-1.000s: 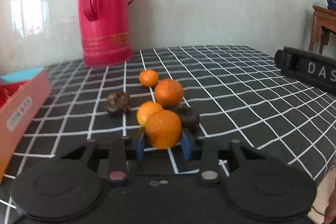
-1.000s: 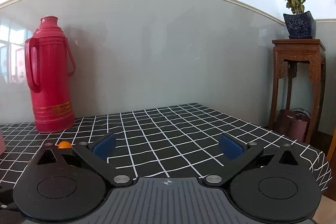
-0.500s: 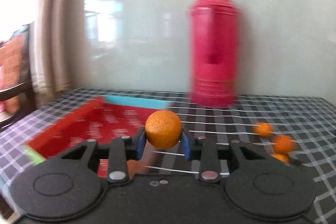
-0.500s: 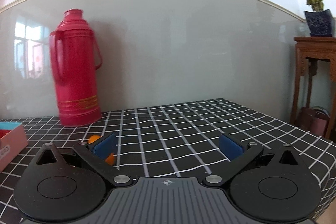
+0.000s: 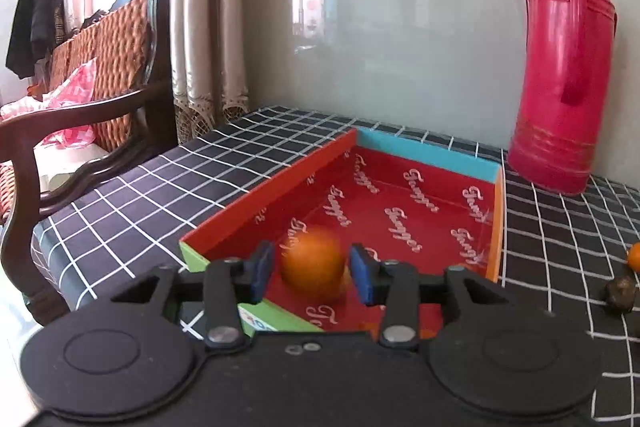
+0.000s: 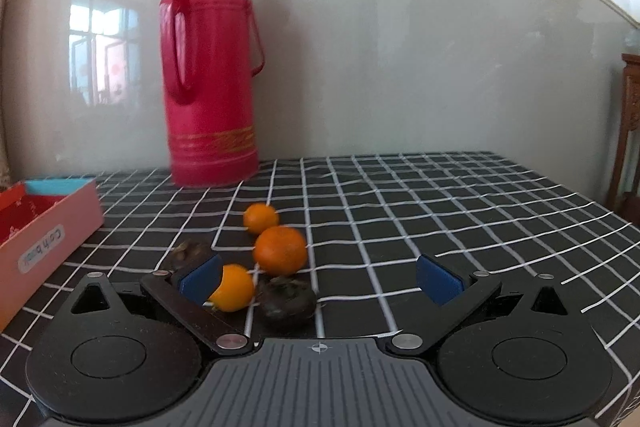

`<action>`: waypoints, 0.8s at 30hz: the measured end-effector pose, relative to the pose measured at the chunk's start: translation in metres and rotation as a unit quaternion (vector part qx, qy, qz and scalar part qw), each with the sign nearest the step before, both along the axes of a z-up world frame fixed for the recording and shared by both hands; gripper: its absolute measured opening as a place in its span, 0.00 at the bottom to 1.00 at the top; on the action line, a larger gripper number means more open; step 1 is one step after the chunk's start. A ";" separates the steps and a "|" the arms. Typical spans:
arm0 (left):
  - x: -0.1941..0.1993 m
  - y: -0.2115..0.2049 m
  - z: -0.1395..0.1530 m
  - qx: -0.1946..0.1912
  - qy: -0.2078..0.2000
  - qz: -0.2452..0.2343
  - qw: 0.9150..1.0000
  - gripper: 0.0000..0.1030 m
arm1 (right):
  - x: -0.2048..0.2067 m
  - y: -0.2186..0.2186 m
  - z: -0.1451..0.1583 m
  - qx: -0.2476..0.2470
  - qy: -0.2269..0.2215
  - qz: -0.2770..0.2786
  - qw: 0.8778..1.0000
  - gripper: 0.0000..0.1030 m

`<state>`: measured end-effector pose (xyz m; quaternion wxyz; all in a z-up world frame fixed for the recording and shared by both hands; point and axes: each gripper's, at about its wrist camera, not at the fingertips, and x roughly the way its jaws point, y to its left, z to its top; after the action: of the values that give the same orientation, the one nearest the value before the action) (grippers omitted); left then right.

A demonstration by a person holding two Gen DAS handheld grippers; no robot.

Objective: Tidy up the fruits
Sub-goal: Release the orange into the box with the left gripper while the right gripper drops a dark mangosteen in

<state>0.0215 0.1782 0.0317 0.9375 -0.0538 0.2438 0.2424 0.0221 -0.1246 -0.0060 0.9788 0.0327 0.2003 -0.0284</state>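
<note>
left hand-held gripper (image 5: 312, 273) over the red box (image 5: 400, 203), jaws opening, a blurred orange (image 5: 313, 265) dropping free between them. right hand-held gripper (image 6: 320, 279) wide open, empty, near three oranges (image 6: 280, 250) and dark fruits (image 6: 286, 303) left on the desk (image 6: 440, 211).

Orange fruit (image 5: 312, 263), red-lined box (image 5: 400, 203)

A tall red flask (image 6: 212, 75) stands upright on the checked tablecloth (image 6: 440, 211), close against the pale wall (image 6: 400, 47); left of the flask, past the cloth's edge, hangs a beige curtain (image 5: 208, 19); further left stands a dark wooden chair (image 5: 100, 83) with a woven back; pink plastic (image 5: 72, 95) lies on it.
</note>
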 end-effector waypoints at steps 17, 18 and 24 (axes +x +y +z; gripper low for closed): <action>-0.024 0.022 0.017 -0.005 -0.055 0.022 0.998 0.79 | 0.016 -0.001 -0.007 0.053 0.042 0.025 0.997 0.50; -0.025 0.024 0.017 -0.006 -0.055 0.024 0.998 0.79 | 0.014 -0.003 -0.005 0.059 0.039 0.024 0.997 0.47; -0.027 0.031 0.018 -0.006 -0.056 0.028 0.998 0.79 | 0.019 -0.007 -0.011 0.059 0.066 0.015 0.996 0.45</action>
<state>-0.0051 0.2090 0.0495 0.9423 -0.0794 0.1906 0.2636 0.0412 -0.1318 -0.0166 0.9602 0.0852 0.2660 -0.0035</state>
